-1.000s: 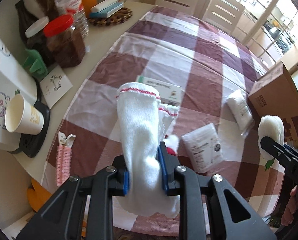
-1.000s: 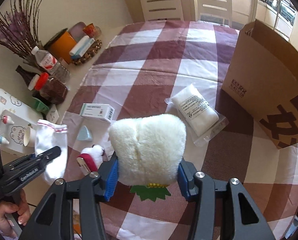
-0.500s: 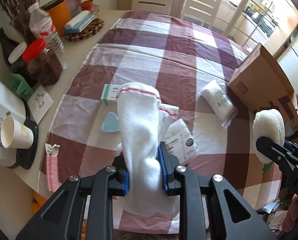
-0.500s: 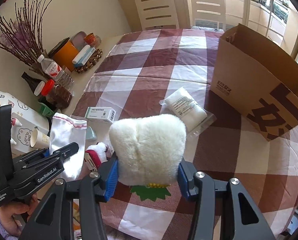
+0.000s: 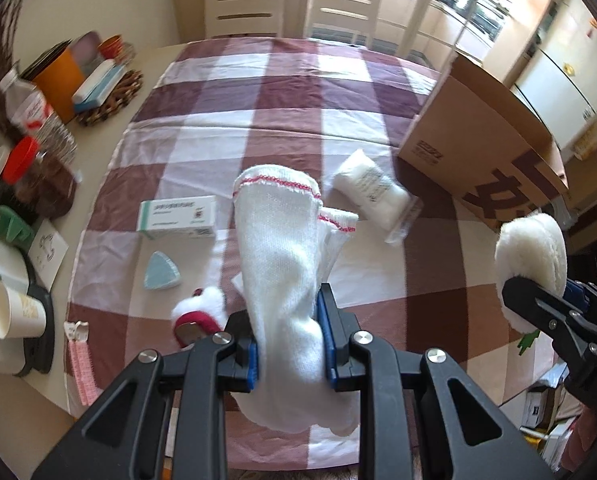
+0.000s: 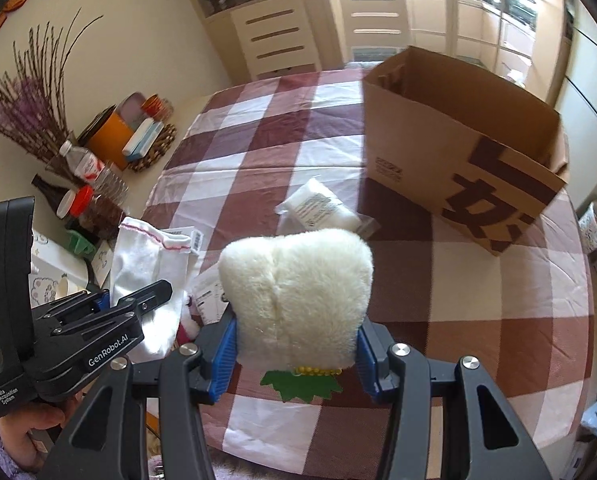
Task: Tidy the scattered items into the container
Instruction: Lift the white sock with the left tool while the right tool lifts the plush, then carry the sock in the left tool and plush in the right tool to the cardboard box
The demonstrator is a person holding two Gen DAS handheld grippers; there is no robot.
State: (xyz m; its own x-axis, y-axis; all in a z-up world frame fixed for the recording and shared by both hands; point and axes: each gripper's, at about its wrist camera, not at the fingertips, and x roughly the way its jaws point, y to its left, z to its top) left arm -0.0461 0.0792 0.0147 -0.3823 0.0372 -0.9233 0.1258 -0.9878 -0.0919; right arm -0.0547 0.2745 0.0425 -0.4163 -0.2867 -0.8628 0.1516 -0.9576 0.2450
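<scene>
White knitted cloth with a red-stitched hem (image 5: 282,264) is pinched between the blue pads of the left tool (image 5: 289,350), whose jaws are drawn tight on it; the cloth stands up past the fingers and hangs loose below them, lifted clear of the surface (image 5: 378,280). In the right wrist view the right tool (image 6: 296,354) clamps a cream plush toy (image 6: 296,292) by its sides, jaws partway apart, a green felt leaf and a row of yellow beads showing at the toy's lower edge.

Taking the open cardboard box (image 6: 458,152) as landmark: it stands on the checked maroon-and-white cloth at the far right of the surface, its mouth upward. Just beside its near-left corner lies a clear packet of white wadding (image 6: 318,208). Farther left of the box, well apart from it, lie a green-and-white carton (image 5: 176,216), a pale blue triangular piece (image 5: 161,271), and a small red-and-white fluffy item (image 5: 198,314) close under the left tool. The plush toy is held in the air on the near side of the box, apart from it; the white cloth is held farther left still. A hand (image 6: 30,436) grips the left tool's handle.
</scene>
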